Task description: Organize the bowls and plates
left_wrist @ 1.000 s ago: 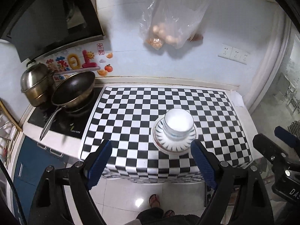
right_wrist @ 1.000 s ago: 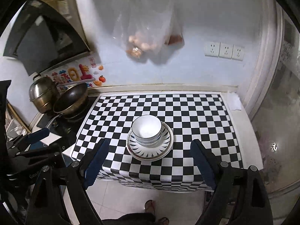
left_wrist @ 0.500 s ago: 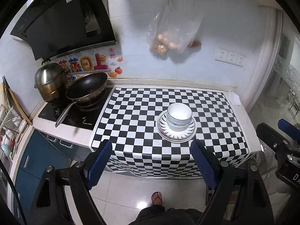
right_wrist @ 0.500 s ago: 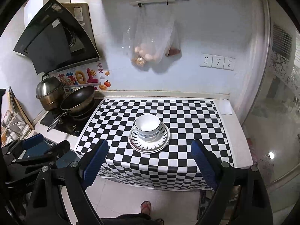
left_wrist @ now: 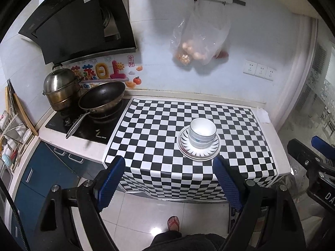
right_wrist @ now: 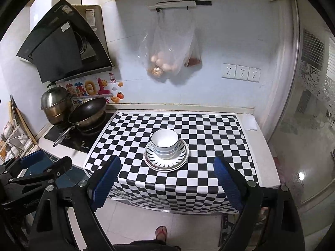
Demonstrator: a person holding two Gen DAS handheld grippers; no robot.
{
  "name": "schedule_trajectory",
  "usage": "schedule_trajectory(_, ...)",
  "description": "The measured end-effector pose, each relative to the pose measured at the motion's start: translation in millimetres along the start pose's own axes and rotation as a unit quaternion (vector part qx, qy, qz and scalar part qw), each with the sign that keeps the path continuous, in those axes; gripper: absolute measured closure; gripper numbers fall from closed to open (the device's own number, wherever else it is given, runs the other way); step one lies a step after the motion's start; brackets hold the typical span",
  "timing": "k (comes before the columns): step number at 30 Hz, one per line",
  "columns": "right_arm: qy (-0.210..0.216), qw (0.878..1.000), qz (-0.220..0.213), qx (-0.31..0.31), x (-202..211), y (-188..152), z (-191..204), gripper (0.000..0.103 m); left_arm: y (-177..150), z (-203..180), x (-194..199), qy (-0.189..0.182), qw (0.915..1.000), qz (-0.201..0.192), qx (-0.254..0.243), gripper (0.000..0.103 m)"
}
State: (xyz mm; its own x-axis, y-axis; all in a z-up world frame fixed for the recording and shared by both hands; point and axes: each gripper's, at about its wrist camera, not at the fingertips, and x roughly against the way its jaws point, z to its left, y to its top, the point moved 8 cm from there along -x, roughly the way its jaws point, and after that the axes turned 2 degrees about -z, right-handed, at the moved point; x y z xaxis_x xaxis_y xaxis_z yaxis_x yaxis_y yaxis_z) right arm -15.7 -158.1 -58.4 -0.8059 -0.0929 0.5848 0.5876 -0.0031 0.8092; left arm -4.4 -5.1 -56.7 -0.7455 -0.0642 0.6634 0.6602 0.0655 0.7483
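**Both tongs wide open and pulled back from a finished stack**

The left tongs [left_wrist: 168, 179] and right tongs [right_wrist: 166, 179] both gape wide and hold nothing. Over the last second both have drawn up and away: the stack ahead of them looks smaller and more of the kitchen floor shows below. That retreat, with nothing gripped, suggests the organizing is done or nearly so.

Ahead of and between the fingers of each tongs sits the stack of bowls [right_wrist: 165, 144], nested on the plates [right_wrist: 166, 160], well apart from either tool. I count at least two bowls and what appear to be two plates; the exact number is hard to tell.

The stack rests on one checkered tabletop [left_wrist: 159, 125]. To the tongs' far left stand one frying pan [left_wrist: 102, 97] and one steel pot [left_wrist: 60, 87]. One plastic bag [right_wrist: 169, 50] hangs on the wall beyond.
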Motion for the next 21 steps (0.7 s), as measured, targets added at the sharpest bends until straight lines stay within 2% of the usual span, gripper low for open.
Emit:
schedule_trajectory(13,-0.004,1.0,-0.001,0.002,-6.4,8.2,-11.4,0.01,3.2,-5.3,1.6,0.002,1.0,-0.004,-0.006,0.017)
schedule_trajectory(21,-0.007,1.0,0.008,0.001,-15.0,1.2,-15.7,0.01,2.2,-5.8,-1.4,-0.001,0.9999,-0.001,-0.013,0.017)
